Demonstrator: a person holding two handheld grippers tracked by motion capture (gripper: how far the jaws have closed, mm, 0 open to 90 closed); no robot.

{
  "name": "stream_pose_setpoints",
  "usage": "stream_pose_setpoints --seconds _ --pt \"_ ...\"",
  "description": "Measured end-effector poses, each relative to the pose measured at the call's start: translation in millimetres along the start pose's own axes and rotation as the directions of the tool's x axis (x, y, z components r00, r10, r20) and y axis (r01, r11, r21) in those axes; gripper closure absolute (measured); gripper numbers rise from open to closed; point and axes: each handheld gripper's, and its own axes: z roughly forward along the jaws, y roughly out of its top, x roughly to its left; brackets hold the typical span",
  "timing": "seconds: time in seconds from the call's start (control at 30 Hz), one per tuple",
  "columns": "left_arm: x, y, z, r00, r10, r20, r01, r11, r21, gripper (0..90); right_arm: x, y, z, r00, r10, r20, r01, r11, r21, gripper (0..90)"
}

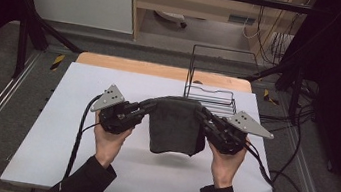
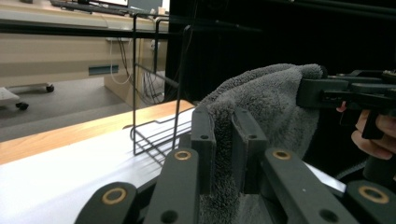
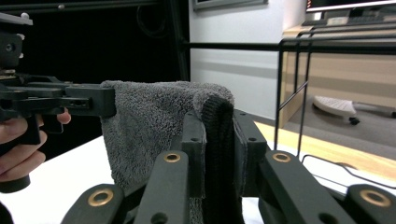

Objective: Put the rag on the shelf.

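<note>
The grey towel (image 1: 176,124) I'm carrying is soft, light and floppy, so I judge it will sag wherever it isn't held and needs a pinch at each top corner to hang flat; the thick pile should keep it from slipping out of a firm grip. My left gripper (image 1: 149,105) has its jaws pressed nearly together on the towel's left top corner, and in the left gripper view the fabric (image 2: 261,107) bunches up between the two black pads. The towel hangs folded between my hands above the white table (image 1: 52,130), its lower edge loose and apart from the surface, with the black wire rack (image 1: 211,94) standing just behind it. My right gripper (image 1: 204,116) is likewise pinching the right top corner, where the stitched hem (image 3: 217,121) is clamped tight between the jaws
</note>
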Motion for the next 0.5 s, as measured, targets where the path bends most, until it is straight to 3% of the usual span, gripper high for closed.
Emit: stream_pose_setpoints --seconds 0.5 --pt "-11.4 23.4 21.9 0.9997 -0.006 0.023 0.008 0.9966 -0.082 80.6 -5.7 17.3 -14.7 0.9974 0.0 0.072 0.006 0.9959 -0.09 78.3"
